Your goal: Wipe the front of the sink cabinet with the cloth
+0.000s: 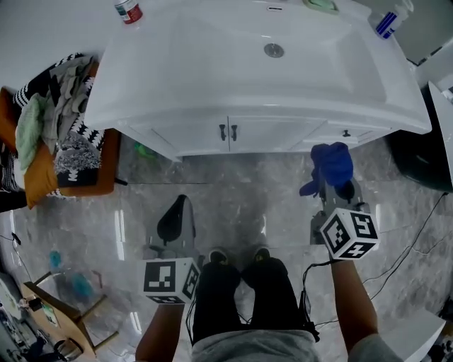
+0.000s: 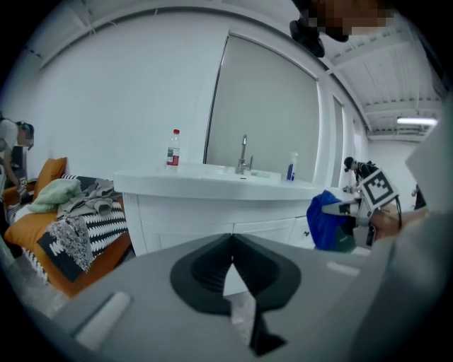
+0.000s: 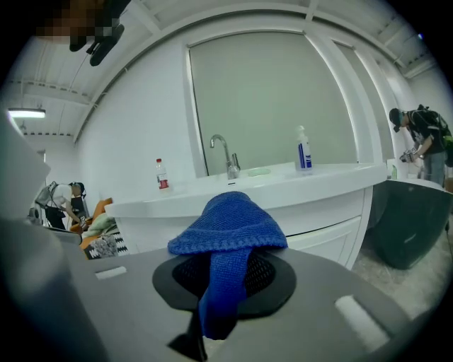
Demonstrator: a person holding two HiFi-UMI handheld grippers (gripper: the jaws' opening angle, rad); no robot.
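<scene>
The white sink cabinet (image 1: 262,131) stands ahead of me, its front with two dark door knobs (image 1: 228,132) facing me. A blue knitted cloth (image 1: 331,165) hangs from my right gripper (image 1: 342,188), which is shut on it a short way in front of the cabinet's right side. In the right gripper view the cloth (image 3: 230,230) drapes over the jaws and hides the tips. My left gripper (image 1: 181,203) is held lower and to the left, above the floor, shut with nothing in it. From the left gripper view, the cabinet front (image 2: 184,219) and the cloth (image 2: 327,220) both show.
An orange seat (image 1: 42,177) piled with clothes stands left of the cabinet. A red-labelled bottle (image 1: 128,10) and a blue-and-white bottle (image 1: 386,21) sit on the countertop. A dark bin (image 3: 403,226) and floor cables (image 1: 417,233) lie to the right. My shoes (image 1: 241,258) are on the marble floor.
</scene>
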